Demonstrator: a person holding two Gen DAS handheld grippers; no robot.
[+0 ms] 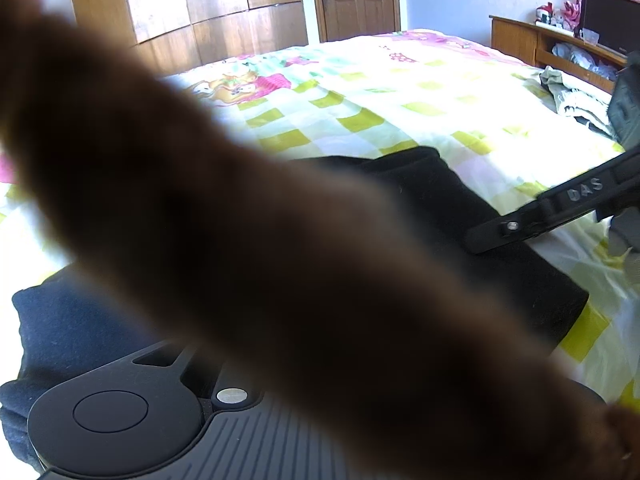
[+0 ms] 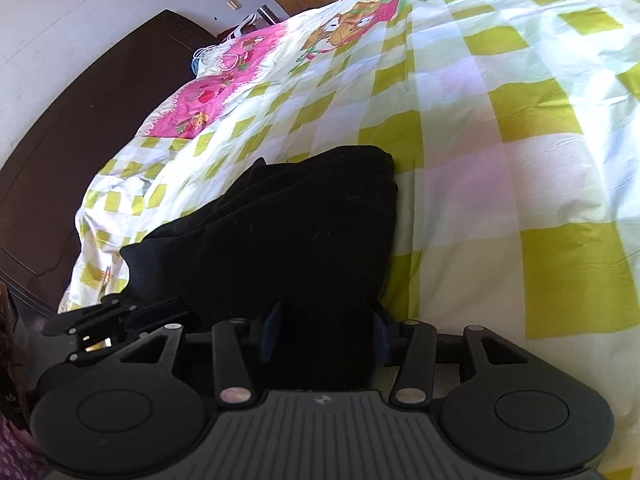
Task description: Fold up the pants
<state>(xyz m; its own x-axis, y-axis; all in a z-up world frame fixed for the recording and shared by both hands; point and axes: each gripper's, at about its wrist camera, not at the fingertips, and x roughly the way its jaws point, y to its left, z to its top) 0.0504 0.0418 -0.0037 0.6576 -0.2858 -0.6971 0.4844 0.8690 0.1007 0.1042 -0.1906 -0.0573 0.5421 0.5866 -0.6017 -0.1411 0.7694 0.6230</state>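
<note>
Two risks here: the right gripper (image 2: 326, 330) sits half-open over the near edge of the folded pants (image 2: 296, 216), pads not pressing, so pulling back could drag the fold open. Left gripper (image 2: 120, 320) beside it: can't tell, blurry thing blocks it.

Bed (image 2: 520, 128) under checked yellow-white cover (pink cartoon patches). Folded black pants (image 2: 296, 216) flat on it, near edge. Crumpled grey-green cloth (image 1: 568, 96) at far side.
</note>
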